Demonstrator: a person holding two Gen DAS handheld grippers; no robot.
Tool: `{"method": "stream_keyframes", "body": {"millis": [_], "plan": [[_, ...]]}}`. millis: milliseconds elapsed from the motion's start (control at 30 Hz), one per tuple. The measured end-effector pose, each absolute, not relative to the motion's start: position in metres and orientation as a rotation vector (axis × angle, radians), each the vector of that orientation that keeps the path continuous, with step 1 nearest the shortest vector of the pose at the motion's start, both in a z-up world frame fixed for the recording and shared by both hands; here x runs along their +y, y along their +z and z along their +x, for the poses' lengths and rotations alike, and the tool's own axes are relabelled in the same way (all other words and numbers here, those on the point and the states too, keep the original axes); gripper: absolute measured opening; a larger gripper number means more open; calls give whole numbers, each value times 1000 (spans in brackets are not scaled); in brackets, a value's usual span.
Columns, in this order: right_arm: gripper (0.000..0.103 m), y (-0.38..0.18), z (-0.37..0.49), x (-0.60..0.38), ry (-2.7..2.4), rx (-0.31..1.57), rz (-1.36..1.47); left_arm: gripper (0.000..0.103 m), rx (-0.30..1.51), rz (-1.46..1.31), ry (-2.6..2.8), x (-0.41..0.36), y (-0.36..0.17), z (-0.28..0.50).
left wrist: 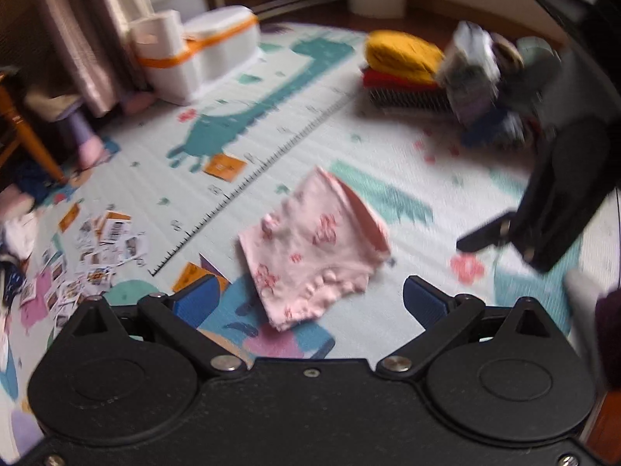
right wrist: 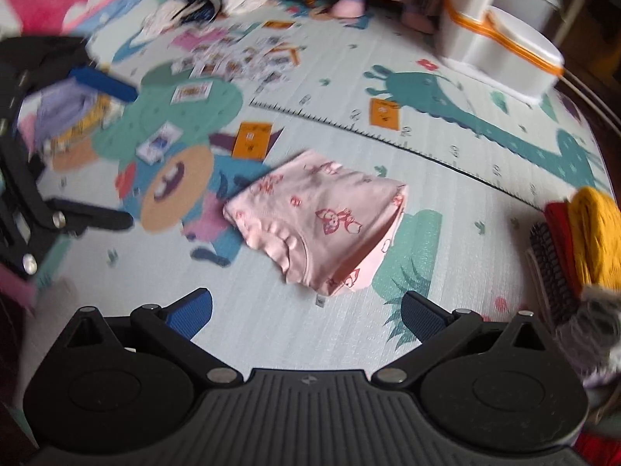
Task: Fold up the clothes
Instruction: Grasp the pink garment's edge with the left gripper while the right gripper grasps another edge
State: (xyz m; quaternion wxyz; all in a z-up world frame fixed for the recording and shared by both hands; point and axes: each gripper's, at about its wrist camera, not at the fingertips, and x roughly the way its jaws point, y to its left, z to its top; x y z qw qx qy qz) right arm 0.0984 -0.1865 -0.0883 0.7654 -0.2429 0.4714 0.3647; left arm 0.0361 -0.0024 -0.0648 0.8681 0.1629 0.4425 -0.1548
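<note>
A folded pink garment with red prints (left wrist: pixel 310 250) lies on the play mat (left wrist: pixel 310 124); it also shows in the right wrist view (right wrist: pixel 318 221). My left gripper (left wrist: pixel 310 303) is open and empty, just short of the garment's near edge. My right gripper (right wrist: pixel 306 310) is open and empty, a little back from the garment. The right gripper's body shows at the right of the left wrist view (left wrist: pixel 559 194). The left gripper's body shows at the left of the right wrist view (right wrist: pixel 23 178).
A stack of folded clothes, yellow on top (left wrist: pixel 403 58), stands on the mat; it shows at the right edge of the right wrist view (right wrist: pixel 586 240). A heap of loose clothes (left wrist: pixel 496 77) lies beside it. White bins with orange bands (left wrist: pixel 194 46) and scattered cards (right wrist: pixel 240 58) lie farther off.
</note>
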Motion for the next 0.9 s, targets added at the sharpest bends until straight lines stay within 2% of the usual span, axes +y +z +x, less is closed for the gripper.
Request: {"method": "stream_keyframes", "body": {"millis": [67, 233, 367, 500, 567, 667, 800, 900], "plan": [[102, -103, 96, -183, 820, 996, -593, 102, 928, 423, -367, -4, -80, 37], [86, -137, 86, -173, 914, 860, -797, 102, 904, 550, -425, 0, -116, 42], [82, -168, 74, -167, 985, 725, -983, 102, 889, 621, -414, 11, -152, 43], [74, -198, 69, -161, 1043, 663, -1113, 100, 914, 636, -407, 25, -184, 49], [73, -213, 68, -159, 1060, 624, -1172, 90, 917, 662, -420, 26, -197, 52], [65, -233, 68, -158, 1075, 531, -1286, 78, 902, 727, -468, 23, -214, 55], [64, -254, 69, -159, 1100, 421, -1409, 76, 831, 853, -550, 15, -232, 55], [64, -267, 71, -160, 1119, 357, -1481, 62, 783, 988, -605, 10, -247, 54]]}}
